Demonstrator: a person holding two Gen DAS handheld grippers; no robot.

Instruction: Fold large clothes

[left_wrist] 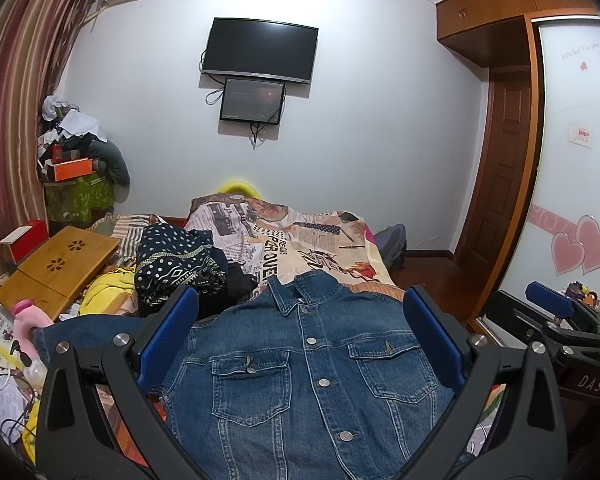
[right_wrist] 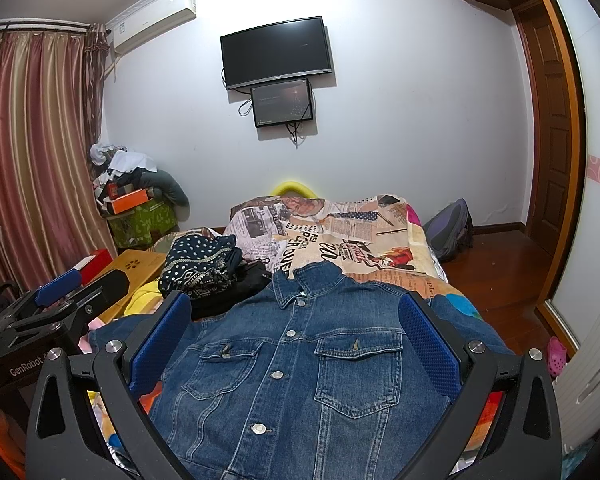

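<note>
A blue denim jacket (left_wrist: 312, 364) lies face up and buttoned on the bed, collar pointing away from me; it also shows in the right wrist view (right_wrist: 296, 376). Its sleeves spread out to both sides. My left gripper (left_wrist: 300, 312) is open and empty, held above the jacket's chest. My right gripper (right_wrist: 296, 312) is open and empty too, above the same area. The right gripper shows at the right edge of the left wrist view (left_wrist: 556, 312); the left gripper shows at the left edge of the right wrist view (right_wrist: 60, 288).
A pile of dark patterned clothes (left_wrist: 180, 268) lies left of the jacket's collar on the newspaper-print bedspread (left_wrist: 300, 236). A wooden lap table (left_wrist: 56, 272) and clutter sit to the left. A wardrobe (left_wrist: 576, 160) and wood floor (right_wrist: 512, 268) are to the right.
</note>
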